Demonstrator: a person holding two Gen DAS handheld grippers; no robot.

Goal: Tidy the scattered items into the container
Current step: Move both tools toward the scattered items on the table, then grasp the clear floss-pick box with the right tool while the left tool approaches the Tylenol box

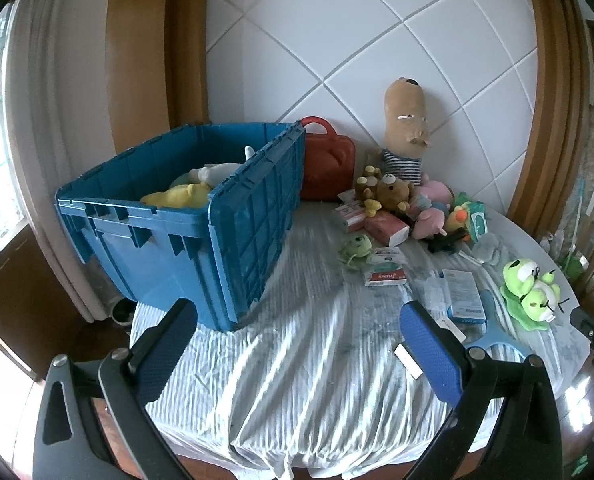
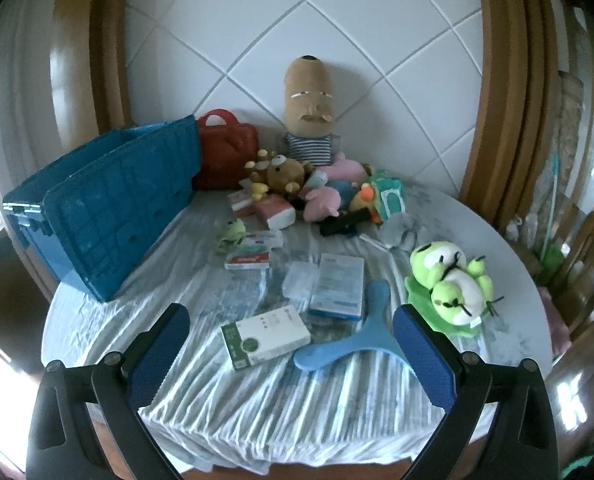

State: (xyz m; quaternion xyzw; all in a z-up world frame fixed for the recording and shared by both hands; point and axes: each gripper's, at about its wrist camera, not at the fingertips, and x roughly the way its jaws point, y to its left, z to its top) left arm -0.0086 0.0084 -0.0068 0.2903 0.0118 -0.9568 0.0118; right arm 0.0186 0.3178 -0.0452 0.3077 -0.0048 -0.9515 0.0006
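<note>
Two grippers of mine hang over the cloth-covered table (image 2: 225, 412), both spread wide and holding nothing: left gripper (image 1: 297, 356), right gripper (image 2: 291, 356). Between the right one's fingers lies a white box (image 2: 265, 338), long axis running lower left to upper right, beside a blue boomerang (image 2: 353, 340). At the left view's centre-left stands the blue crate (image 1: 185, 232), its length running toward the upper right, with yellow and white plush toys (image 1: 201, 184) inside.
</note>
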